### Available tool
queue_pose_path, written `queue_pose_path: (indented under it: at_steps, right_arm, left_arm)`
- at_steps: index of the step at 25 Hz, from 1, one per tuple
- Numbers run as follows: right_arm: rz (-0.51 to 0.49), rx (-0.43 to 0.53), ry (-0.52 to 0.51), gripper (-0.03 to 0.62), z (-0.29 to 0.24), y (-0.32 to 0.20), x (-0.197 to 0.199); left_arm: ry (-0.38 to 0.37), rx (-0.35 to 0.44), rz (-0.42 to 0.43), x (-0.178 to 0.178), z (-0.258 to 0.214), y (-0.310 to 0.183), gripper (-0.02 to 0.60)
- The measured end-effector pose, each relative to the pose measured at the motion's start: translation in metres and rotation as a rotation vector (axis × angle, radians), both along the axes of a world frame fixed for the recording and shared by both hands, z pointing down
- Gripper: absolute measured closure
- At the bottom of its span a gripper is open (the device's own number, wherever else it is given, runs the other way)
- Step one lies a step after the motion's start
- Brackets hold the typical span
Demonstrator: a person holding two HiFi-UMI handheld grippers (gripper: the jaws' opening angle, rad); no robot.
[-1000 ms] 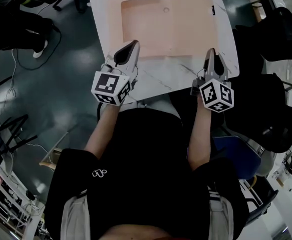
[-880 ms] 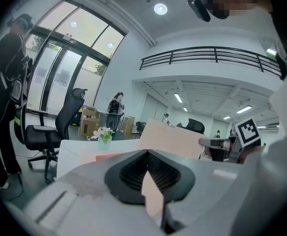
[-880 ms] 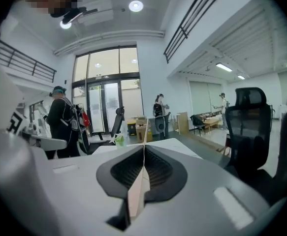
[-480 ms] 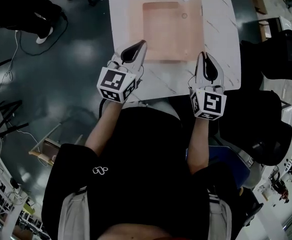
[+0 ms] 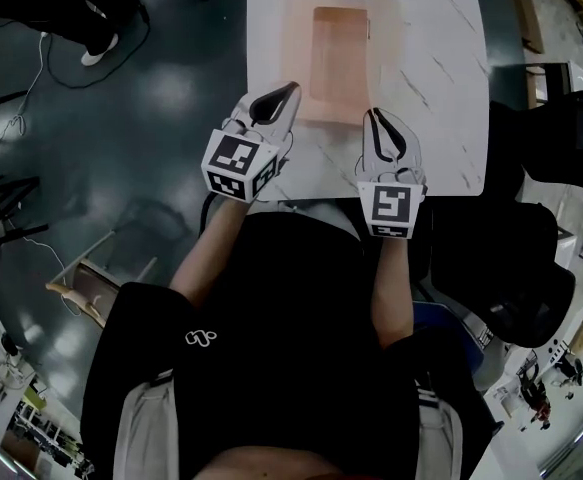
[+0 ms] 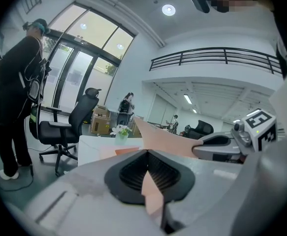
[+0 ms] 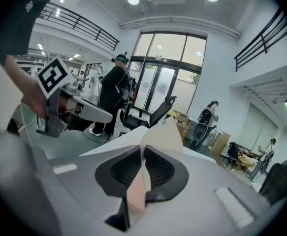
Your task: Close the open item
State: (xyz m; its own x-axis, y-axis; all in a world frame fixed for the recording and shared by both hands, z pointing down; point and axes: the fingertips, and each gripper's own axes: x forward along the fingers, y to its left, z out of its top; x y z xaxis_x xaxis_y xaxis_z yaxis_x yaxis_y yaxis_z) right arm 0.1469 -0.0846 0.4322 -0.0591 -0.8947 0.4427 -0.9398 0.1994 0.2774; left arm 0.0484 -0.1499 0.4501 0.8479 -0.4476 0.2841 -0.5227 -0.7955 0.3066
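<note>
Pink folder (image 5: 336, 56) lies open on the white marbled surface (image 5: 441, 88), straight ahead of you. Its cover (image 5: 371, 18) stands up on edge along the right side of the tray.

Your left gripper (image 5: 283, 96): jaws closed on the folder's near left edge, a pink sheet pinched between the pads.

Your right gripper (image 5: 376, 118): the cover's near edge sits between the jaws. They are easing open, though the pads look in contact with the sheet.

Writing: nothing legible on the folder. The marker cubes (image 5: 239, 166) carry only black-and-white square patterns. The small white logo on your shirt (image 5: 199, 342) is too small to read.

Hard to make out:
- From the head view the cover shows edge-on, so its face is hidden.
- A green thing at the surface's far edge is cut off there. The left gripper view shows it as a small pot of white flowers (image 6: 119, 130).
- How the folder fastens can't be told.
</note>
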Motion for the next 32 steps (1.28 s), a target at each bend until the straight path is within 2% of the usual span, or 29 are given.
queue_pose_path:
  at_steps: [17, 32]
  right_arm:
    - [-0.270, -0.194, 0.018, 0.554, 0.074, -0.018, -0.071]
    - [-0.463, -0.326, 0.010, 0.539, 0.119, -0.025, -0.100]
  left_arm:
    - [-0.016, -0.058, -0.110, -0.043, 0.024, -0.002, 0.583]
    - [-0.024, -0.132, -0.136, -0.036, 0.045, -0.006, 0.583]
